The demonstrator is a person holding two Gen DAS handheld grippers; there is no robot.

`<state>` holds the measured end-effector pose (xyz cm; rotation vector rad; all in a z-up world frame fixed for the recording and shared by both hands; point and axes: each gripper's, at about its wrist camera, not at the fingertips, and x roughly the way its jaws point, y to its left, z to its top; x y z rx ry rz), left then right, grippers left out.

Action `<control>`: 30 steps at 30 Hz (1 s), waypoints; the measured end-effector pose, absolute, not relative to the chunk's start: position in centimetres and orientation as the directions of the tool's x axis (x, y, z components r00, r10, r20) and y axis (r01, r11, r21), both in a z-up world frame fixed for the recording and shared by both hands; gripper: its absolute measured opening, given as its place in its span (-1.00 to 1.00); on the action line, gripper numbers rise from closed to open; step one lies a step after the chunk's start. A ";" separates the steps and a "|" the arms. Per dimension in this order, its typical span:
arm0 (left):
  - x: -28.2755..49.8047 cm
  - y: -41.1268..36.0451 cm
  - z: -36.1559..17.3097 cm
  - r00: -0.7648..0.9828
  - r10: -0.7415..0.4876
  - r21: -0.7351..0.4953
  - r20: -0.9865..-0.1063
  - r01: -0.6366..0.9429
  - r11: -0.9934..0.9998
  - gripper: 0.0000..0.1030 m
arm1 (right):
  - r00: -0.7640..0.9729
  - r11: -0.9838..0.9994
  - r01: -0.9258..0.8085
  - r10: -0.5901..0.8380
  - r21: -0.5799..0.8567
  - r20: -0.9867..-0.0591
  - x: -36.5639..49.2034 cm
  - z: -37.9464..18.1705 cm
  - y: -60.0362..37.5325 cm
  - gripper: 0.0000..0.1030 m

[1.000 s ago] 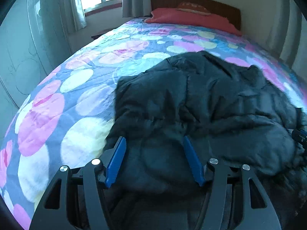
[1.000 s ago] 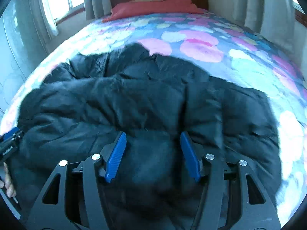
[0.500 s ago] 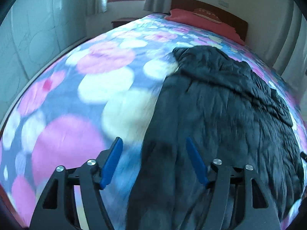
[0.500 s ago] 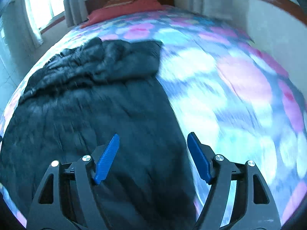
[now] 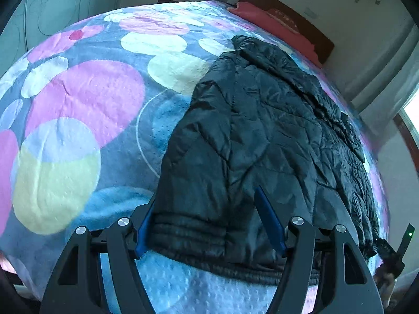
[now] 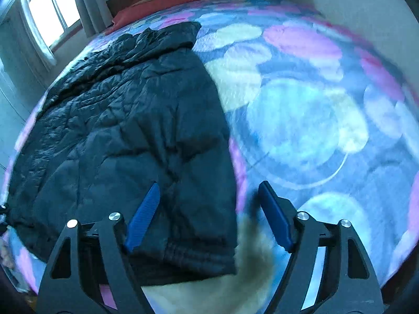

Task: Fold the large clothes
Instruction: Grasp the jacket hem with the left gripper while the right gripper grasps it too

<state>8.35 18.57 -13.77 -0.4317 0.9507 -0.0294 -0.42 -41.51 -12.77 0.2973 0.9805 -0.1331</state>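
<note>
A black puffer jacket (image 5: 262, 130) lies spread flat on the bed's circle-patterned blanket (image 5: 78, 99), collar toward the headboard. My left gripper (image 5: 207, 198) hovers at the jacket's lower left corner. Its jaws are closing with the ribbed hem (image 5: 188, 233) between them; the jacket's edge covers part of the left pad. My right gripper (image 6: 209, 185) is at the jacket's (image 6: 125, 120) lower right corner, jaws closing. Its left pad (image 6: 142, 217) is over the fabric, while its right pad (image 6: 275, 217) is over bare blanket (image 6: 301, 120), clear of the jacket's edge.
A red pillow (image 5: 272, 21) lies against the dark wooden headboard (image 5: 296, 23) at the far end. A window (image 6: 49, 13) with curtains is on the left of the right wrist view. The bed's foot edge runs just under both grippers. The other gripper's tip (image 5: 392, 251) shows at the lower right.
Both grippers have swung outward from the jacket's bunched middle to its two lower corners. The jacket, heaped a second ago, now lies flat and spread out.
</note>
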 end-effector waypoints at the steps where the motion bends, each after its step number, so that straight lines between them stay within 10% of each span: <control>1: 8.2 18.3 -13.8 0.588 -0.199 -0.354 -0.784 -0.161 0.921 0.18 | 0.554 0.947 0.243 0.043 0.211 -0.831 -0.6 -12.9 -41.5 0.10; 11: 7.8 18.0 -14.0 0.614 -0.160 -0.350 -0.773 -0.202 0.915 -0.16 | 0.585 0.950 0.212 0.065 0.230 -0.808 -1.1 -12.4 -40.0 -0.62; 15: 7.2 18.0 -13.4 0.641 -0.162 -0.361 -0.750 -0.192 0.913 -0.65 | 0.603 0.946 0.206 0.079 0.251 -0.794 -1.6 -11.8 -40.3 -0.70; 30: 2.8 19.4 -9.5 0.704 -0.181 -0.421 -0.687 -0.182 0.889 -0.76 | 0.625 0.928 0.185 0.143 0.323 -0.768 -5.4 -8.7 -41.3 -0.76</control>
